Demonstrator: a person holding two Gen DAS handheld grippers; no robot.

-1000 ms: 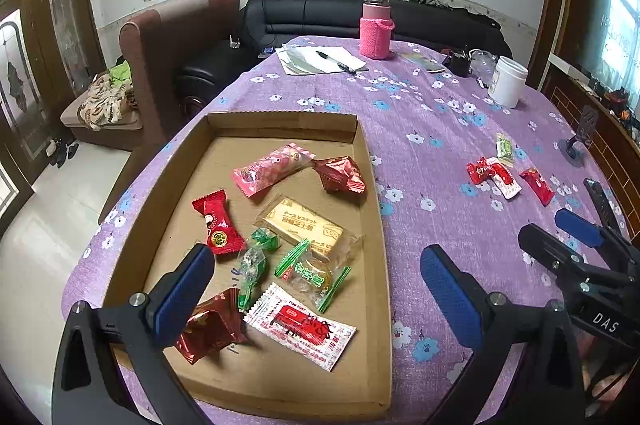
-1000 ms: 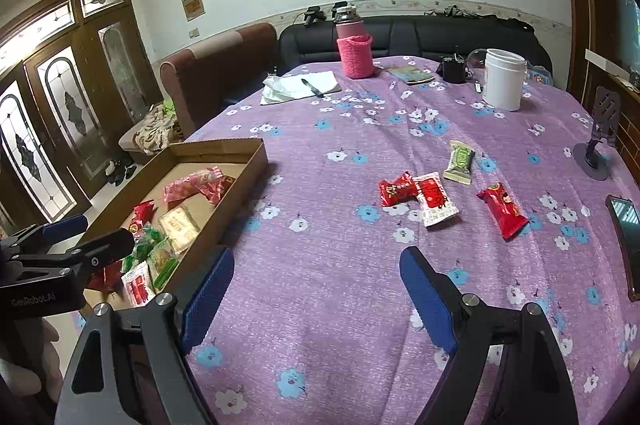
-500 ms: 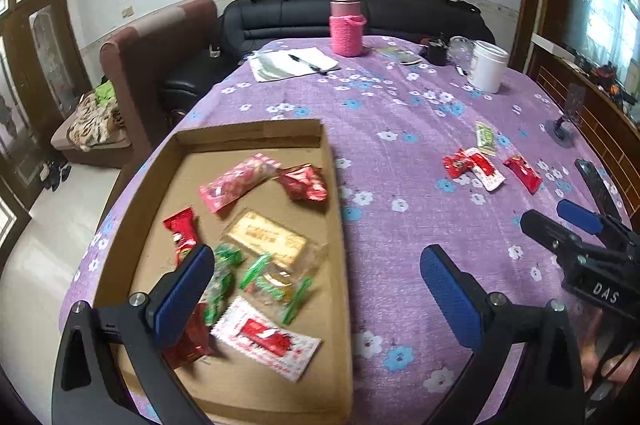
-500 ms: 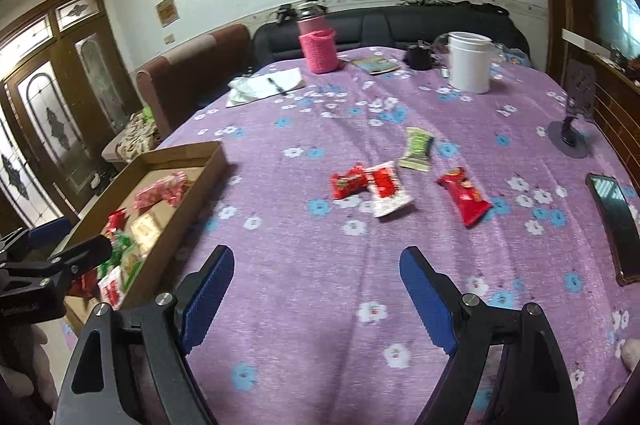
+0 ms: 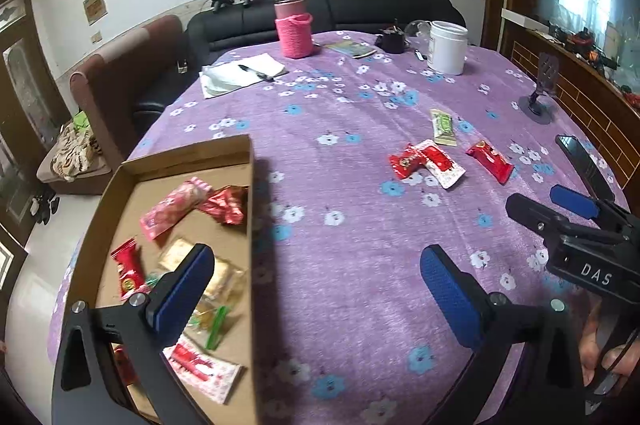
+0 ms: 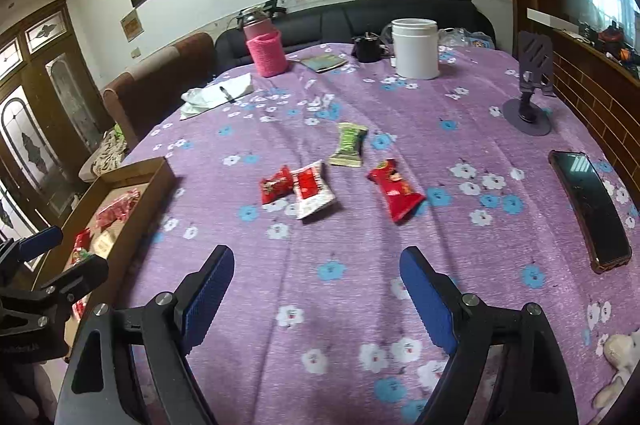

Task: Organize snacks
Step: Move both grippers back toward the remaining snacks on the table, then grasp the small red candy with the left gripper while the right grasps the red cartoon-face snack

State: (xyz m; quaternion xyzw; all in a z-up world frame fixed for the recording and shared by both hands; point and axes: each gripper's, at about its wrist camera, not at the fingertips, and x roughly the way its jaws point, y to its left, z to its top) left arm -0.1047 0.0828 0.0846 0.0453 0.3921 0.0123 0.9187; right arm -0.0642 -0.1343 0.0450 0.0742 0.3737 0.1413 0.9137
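A cardboard tray [image 5: 120,181] at the table's left holds several wrapped snacks, among them a pink pack [image 5: 174,207] and a gold pack [image 5: 222,275]. Loose on the purple cloth lie a small red pack [image 6: 275,184], a red-and-white pack [image 6: 313,190], a green pack [image 6: 349,144] and a long red pack [image 6: 395,190]. My left gripper [image 5: 316,295] is open and empty, over the tray's right wall. My right gripper [image 6: 316,295] is open and empty, above the cloth short of the loose snacks. The tray also shows in the right wrist view [image 6: 158,171].
A black phone [image 6: 588,209] lies at the right edge. A phone stand [image 6: 528,109], a white jar [image 6: 414,49], a pink-sleeved flask [image 6: 266,45], a dark cup [image 6: 368,47] and papers with a pen [image 6: 218,95] stand at the back. Sofas lie beyond the table.
Both grippers have swung right: the tray slid left in both views and the loose snacks came nearer the centre. Both stay open and empty.
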